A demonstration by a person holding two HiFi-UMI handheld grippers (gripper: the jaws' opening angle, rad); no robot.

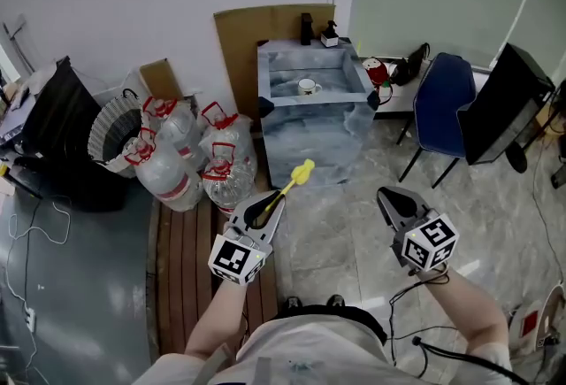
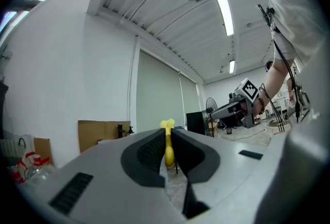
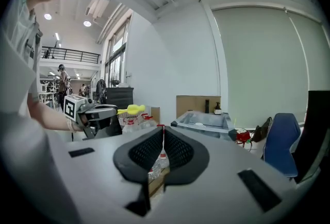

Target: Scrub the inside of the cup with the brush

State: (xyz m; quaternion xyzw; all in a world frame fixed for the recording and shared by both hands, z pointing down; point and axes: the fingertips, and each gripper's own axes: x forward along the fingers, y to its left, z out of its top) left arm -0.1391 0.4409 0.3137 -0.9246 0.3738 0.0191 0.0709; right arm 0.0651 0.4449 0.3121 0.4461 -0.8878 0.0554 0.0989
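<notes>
The cup [image 1: 308, 87] stood upright in the basin of the sink [image 1: 309, 131], near the far wall of the room and well apart from both grippers. The yellow brush [image 1: 297, 175] was in the left gripper [image 1: 277, 198]. Its handle was clamped between the fingers [image 2: 149, 152], and its head stuck out past their tips toward the sink, short of it and over the floor. The right gripper [image 1: 389, 196] was held beside it, off to the right. Its fingers [image 3: 147, 152] were pressed together with nothing between them. Both grippers reached forward from the person's forearms, which showed at the bottom of the head view. On the sink's back rim stood a dark bottle [image 1: 306, 27] and a pump bottle [image 1: 330, 34]. A cardboard sheet [image 1: 252, 42] leaned on the wall behind the sink. Just left of the sink, a cluster of large clear water jugs [image 1: 190, 157] with red handles sat on the floor, partly on wooden planks [image 1: 181, 259]. A woven basket [image 1: 113, 131] stood just beyond them. To the right of the sink were a blue chair [image 1: 447, 109] and, past it, a black screen [image 1: 506, 104].
</notes>
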